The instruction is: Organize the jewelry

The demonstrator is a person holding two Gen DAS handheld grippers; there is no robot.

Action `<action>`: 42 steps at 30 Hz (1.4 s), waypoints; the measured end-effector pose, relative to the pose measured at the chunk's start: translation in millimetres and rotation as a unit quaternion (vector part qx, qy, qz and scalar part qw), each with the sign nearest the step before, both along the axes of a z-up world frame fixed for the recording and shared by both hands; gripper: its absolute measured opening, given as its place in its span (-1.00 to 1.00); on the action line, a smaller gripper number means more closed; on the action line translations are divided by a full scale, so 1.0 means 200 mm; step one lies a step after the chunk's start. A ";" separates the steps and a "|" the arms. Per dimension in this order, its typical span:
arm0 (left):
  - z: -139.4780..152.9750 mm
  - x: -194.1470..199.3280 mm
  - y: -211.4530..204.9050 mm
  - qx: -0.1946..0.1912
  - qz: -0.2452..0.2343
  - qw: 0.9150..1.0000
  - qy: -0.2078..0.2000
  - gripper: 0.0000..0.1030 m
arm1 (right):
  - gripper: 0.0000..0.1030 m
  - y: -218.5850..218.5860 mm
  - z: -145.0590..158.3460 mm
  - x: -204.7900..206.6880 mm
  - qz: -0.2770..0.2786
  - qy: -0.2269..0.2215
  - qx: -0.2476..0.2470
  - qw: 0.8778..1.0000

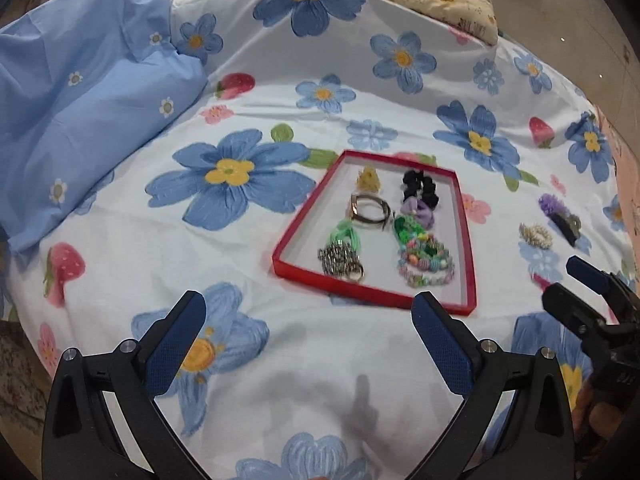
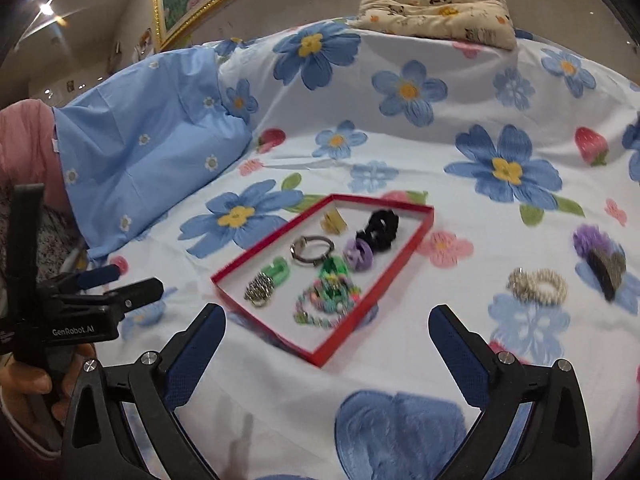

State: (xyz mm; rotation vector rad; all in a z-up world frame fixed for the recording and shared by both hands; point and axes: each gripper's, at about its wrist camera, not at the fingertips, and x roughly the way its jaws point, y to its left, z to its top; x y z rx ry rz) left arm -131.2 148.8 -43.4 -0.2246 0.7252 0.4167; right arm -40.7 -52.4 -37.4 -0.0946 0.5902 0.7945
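Looking thru your left wrist cam: left hand-held gripper [image 1: 308, 322] is released, fingers wide, nothing btwn them, hovering over the bed [image 1: 280, 80]. Red tray [image 1: 294, 236] lies just ahead w/ a watch [image 1: 370, 210], black scrunchie [image 1: 420, 186] & bead bracelets [image 1: 426, 264] inside. Right wrist cam: right hand-held gripper [image 2: 326, 334] also released, empty, near the tray's front corner. Pearl hair tie [image 2: 538, 285] & purple hair clip [image 2: 600, 258] lie on the bed, right of the tray, toward the bed's right edge.
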 end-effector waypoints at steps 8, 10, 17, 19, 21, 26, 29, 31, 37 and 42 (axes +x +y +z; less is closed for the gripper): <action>-0.07 -0.02 -0.05 0.007 -0.008 1.000 0.019 1.00 | 0.99 0.00 -0.11 0.03 -0.007 0.031 -0.022 0.999; -0.07 -0.03 -0.07 0.010 -0.008 1.000 0.017 1.00 | 0.99 0.00 -0.12 0.02 -0.009 0.034 -0.021 0.999; -0.03 -0.06 -0.10 0.019 -0.012 1.000 0.005 1.00 | 0.99 -0.01 -0.08 -0.01 -0.009 0.017 -0.015 1.000; -0.02 -0.06 -0.11 0.022 -0.014 1.000 0.003 1.00 | 0.99 -0.01 -0.09 -0.01 -0.010 0.018 -0.016 1.000; -0.01 -0.06 -0.12 0.025 -0.014 1.000 0.000 1.00 | 0.99 -0.02 -0.09 -0.01 -0.012 0.017 -0.012 1.000; 0.00 -0.07 -0.13 0.032 -0.014 0.999 -0.005 1.00 | 0.99 -0.03 -0.09 -0.02 -0.015 0.014 -0.005 1.000; 0.00 -0.07 -0.14 0.031 -0.015 0.999 -0.004 1.00 | 0.99 -0.03 -0.09 -0.02 -0.014 0.016 -0.005 1.000; 0.00 -0.07 -0.14 0.032 -0.014 0.999 -0.004 1.00 | 0.99 -0.03 -0.09 -0.02 -0.014 0.015 -0.004 1.000; 0.00 -0.07 -0.14 0.032 -0.014 0.999 -0.004 1.00 | 0.99 -0.03 -0.09 -0.02 -0.013 0.016 -0.004 1.000; 0.00 -0.07 -0.14 0.029 -0.014 0.999 -0.005 1.00 | 0.99 -0.02 -0.09 -0.02 -0.013 0.015 -0.004 1.000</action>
